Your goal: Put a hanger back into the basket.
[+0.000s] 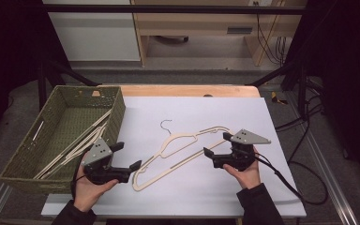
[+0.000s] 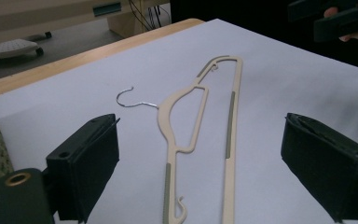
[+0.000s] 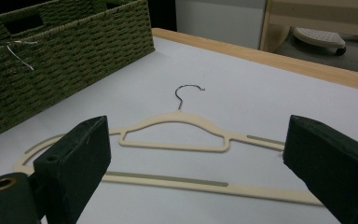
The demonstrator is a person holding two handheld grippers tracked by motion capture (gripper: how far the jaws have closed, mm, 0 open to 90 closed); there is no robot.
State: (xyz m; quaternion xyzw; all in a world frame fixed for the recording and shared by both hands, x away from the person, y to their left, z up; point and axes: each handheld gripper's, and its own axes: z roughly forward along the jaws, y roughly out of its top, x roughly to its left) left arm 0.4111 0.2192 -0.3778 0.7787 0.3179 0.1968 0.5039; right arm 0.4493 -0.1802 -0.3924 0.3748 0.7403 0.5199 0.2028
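Hanger (image 1: 178, 152) lies between apparently open grippers.

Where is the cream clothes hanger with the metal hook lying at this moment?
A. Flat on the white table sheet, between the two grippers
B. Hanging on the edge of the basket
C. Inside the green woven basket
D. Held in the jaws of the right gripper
A. The cream hanger lies flat on the white sheet, with the left gripper and the right gripper open on either side, neither touching it.

Grey floor (image 1: 206, 75), wooden desk (image 1: 197, 23), dark surroundings.
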